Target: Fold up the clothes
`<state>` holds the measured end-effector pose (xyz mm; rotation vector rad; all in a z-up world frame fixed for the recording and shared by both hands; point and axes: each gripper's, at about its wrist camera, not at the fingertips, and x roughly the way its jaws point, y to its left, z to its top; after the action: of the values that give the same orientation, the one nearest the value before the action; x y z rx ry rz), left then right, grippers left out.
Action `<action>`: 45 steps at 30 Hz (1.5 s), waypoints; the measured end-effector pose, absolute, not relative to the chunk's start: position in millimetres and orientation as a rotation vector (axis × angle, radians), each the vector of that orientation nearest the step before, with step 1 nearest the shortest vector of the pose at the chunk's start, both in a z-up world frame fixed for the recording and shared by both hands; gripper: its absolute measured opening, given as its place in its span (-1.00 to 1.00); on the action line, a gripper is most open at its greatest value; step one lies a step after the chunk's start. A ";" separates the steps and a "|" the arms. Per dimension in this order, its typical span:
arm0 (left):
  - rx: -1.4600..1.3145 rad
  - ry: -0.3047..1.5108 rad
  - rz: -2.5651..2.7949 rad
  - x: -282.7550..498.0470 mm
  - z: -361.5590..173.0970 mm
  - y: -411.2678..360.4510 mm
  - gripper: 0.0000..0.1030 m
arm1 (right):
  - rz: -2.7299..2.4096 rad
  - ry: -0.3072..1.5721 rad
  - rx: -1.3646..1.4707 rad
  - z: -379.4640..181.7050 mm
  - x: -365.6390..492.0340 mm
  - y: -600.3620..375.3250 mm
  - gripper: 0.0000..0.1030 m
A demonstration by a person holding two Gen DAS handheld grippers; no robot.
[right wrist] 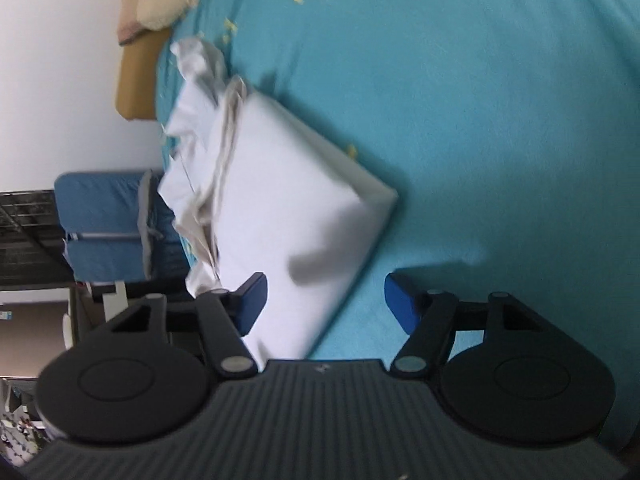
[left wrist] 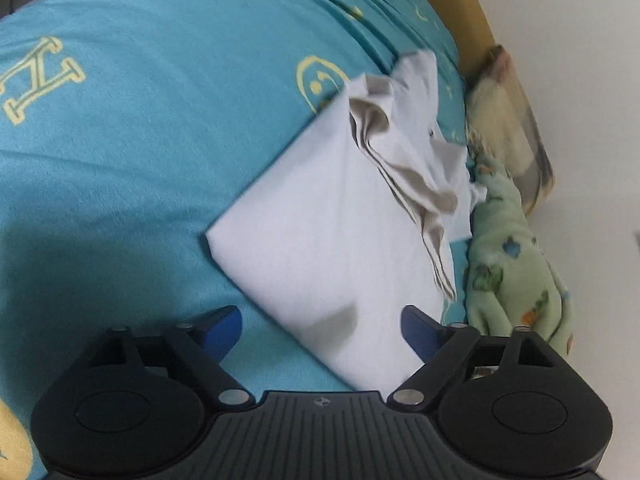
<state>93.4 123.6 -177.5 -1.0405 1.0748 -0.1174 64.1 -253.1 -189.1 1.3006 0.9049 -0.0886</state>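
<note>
Left gripper [left wrist: 322,326] jaws spread wide, blue fingertips [left wrist: 224,330] empty, hovering low, right gripper [right wrist: 325,300] likewise wide apart, nothing between its pads [right wrist: 252,300]

Matt white cloth garment [left wrist: 332,216]; teal cotton-like sheet [left wrist: 160,140] (smooth).

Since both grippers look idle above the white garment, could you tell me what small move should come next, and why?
Probably bring the left hand-held gripper forward to pinch the bunched, loose edge of the white garment and tuck it flat. The garment lies mostly folded on the teal bedsheet, but that far side is crumpled and spills past the neat rectangle. Both the left and the right hand-held gripper are open and empty.
</note>
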 end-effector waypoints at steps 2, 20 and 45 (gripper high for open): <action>-1.046 1.052 -0.105 97.9 -178.1 123.6 0.41 | -0.099 0.879 1.289 -190.5 64.9 -253.1 0.32; -0.926 0.876 -0.210 63.7 -111.5 124.8 -0.92 | -0.033 0.627 0.905 -105.0 47.3 -245.5 -0.85; -0.824 0.645 -0.315 -100.3 4.4 122.9 -0.93 | 0.016 0.394 0.793 -19.7 -117.1 -229.5 -0.84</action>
<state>-100.3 122.9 4.4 -0.8238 0.6449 -0.3148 -117.1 -229.5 -19.7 0.7926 0.3943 0.0158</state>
